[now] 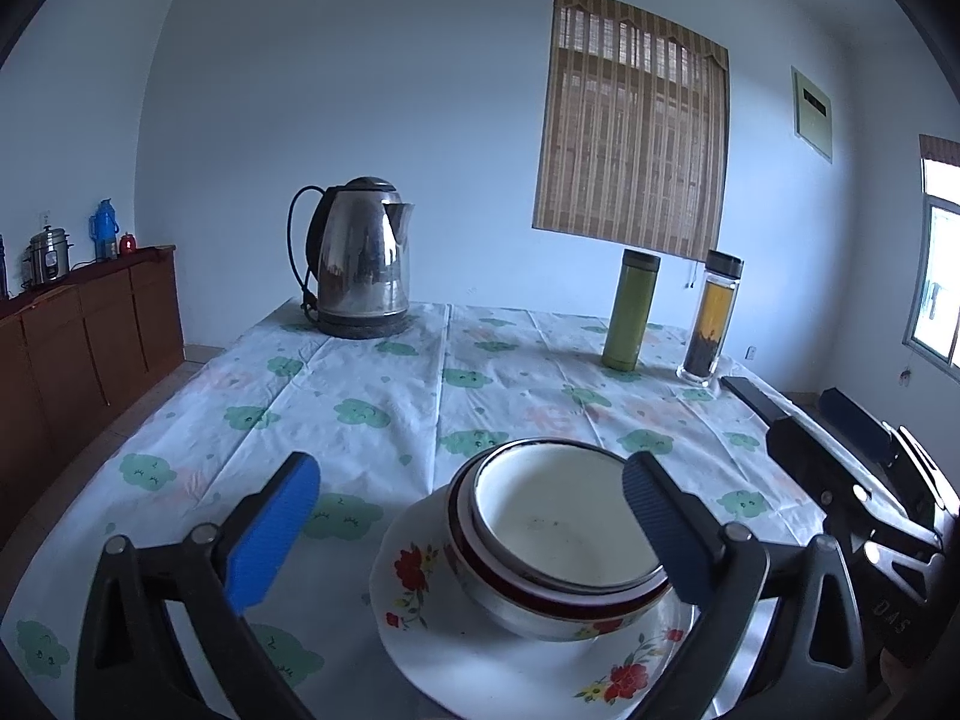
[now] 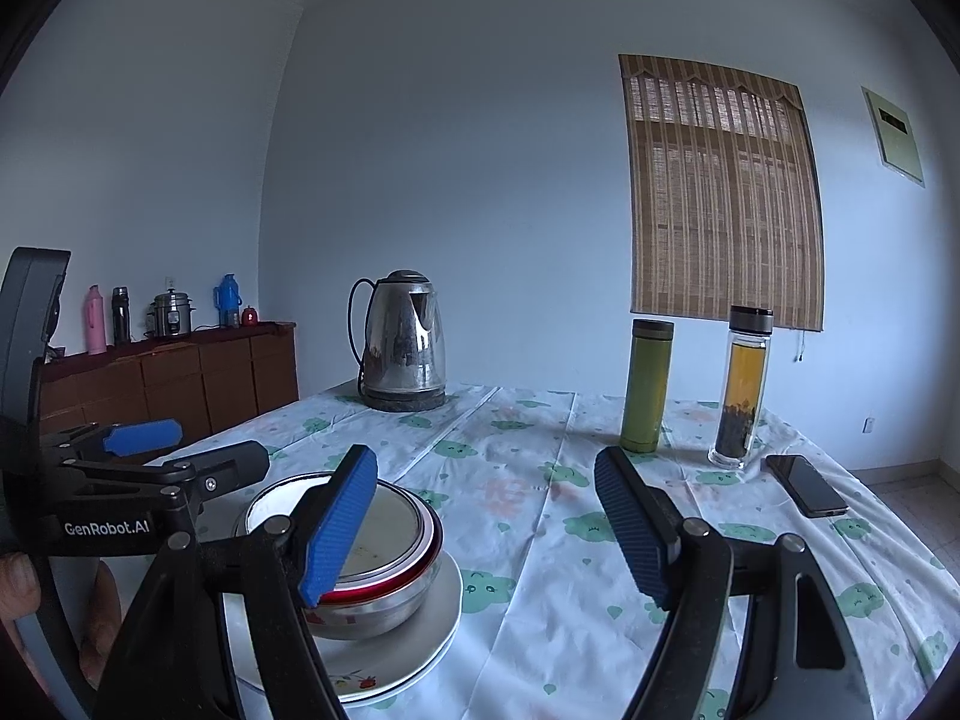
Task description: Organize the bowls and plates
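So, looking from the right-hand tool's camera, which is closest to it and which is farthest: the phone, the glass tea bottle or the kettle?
1. Phone: nearest, lying flat on the right of the table, just beyond the right tool.
2. Glass tea bottle: standing a little behind the phone, right side.
3. Kettle: farthest, at the table's far edge, toward the left.

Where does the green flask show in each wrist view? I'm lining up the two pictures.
Left wrist view: green flask stands right of centre, on the table's far side.
Right wrist view: green flask stands right of centre, beyond the right gripper.
Shared landmark: the glass tea bottle just right of it.
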A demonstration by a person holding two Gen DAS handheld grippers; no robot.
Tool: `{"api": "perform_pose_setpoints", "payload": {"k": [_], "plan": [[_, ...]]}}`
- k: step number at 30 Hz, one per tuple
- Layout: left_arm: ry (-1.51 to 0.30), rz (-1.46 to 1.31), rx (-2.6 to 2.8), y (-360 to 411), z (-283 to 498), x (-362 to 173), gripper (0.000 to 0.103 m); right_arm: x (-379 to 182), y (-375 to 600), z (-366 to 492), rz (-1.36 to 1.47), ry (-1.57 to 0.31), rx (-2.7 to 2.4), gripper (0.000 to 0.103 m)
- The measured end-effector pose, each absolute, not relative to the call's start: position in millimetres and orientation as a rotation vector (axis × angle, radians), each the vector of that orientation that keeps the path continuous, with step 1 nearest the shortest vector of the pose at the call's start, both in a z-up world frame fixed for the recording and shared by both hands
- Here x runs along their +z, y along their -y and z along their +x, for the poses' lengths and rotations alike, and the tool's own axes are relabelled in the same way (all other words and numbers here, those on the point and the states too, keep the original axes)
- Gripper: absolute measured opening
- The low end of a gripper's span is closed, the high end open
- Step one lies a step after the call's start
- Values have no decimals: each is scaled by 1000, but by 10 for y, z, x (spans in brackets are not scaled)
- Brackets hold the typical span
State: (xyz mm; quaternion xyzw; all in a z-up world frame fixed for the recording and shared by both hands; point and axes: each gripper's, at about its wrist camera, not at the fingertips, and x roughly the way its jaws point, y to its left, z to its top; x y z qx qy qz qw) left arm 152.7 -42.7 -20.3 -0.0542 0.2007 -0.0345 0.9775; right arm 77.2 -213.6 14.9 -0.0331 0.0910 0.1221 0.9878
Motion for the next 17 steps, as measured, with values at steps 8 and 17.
{"api": "perform_pose_setpoints", "payload": {"k": [8, 17], "plan": [[-400, -92, -68, 450, 1520, -210, 103, 140, 2098, 765, -82, -184, 252, 77], [-403, -98, -89, 445, 1526, -216, 103, 140, 2097, 776, -84, -188, 252, 77]]}}
